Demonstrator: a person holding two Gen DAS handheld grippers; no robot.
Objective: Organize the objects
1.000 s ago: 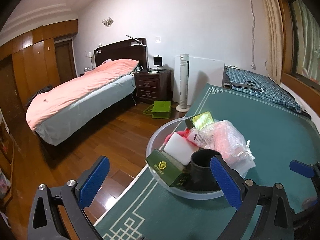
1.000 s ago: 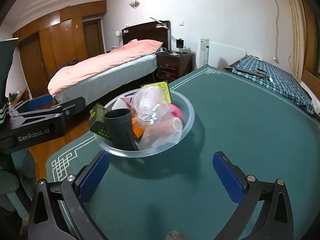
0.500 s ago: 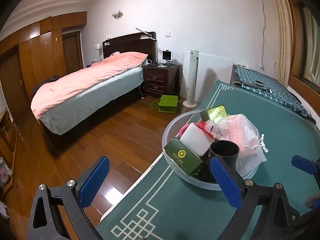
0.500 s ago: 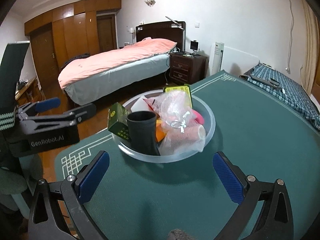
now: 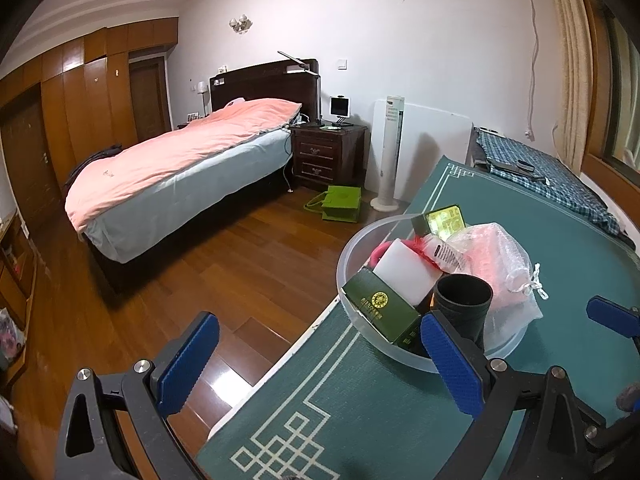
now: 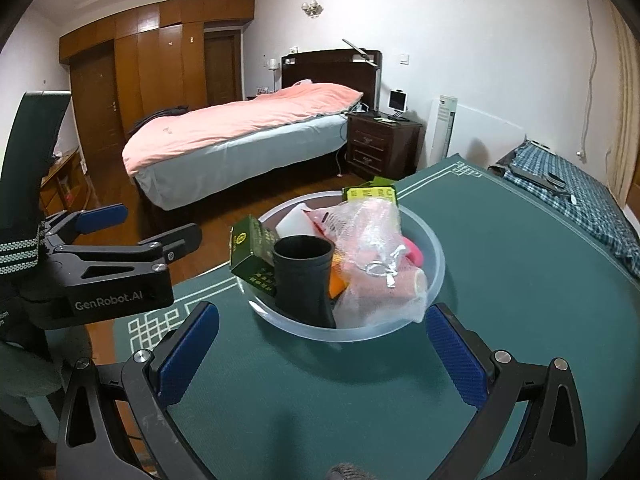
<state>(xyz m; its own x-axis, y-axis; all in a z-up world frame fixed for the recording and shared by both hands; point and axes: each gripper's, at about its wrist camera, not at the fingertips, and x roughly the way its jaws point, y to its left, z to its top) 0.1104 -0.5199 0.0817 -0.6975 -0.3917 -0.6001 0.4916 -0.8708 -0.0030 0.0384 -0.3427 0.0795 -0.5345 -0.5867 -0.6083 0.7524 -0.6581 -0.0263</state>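
Both grippers are spread wide and hold nothing. The right gripper (image 6: 320,354) hangs over the table (image 6: 520,280), the clear bowl (image 6: 434,276) just ahead between its fingers. The left gripper (image 5: 320,360) sits off the table edge, bowl ahead-right. Inside, a black cup (image 6: 304,276) stands mouth up; a dark green box (image 6: 250,252) leans tilted at its left.

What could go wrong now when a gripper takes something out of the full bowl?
The clear bowl sits near the table edge, so a push may slide it toward the floor. The dark green box leans over the rim and could fall out. The mesh bag drapes over other items and may drag them.
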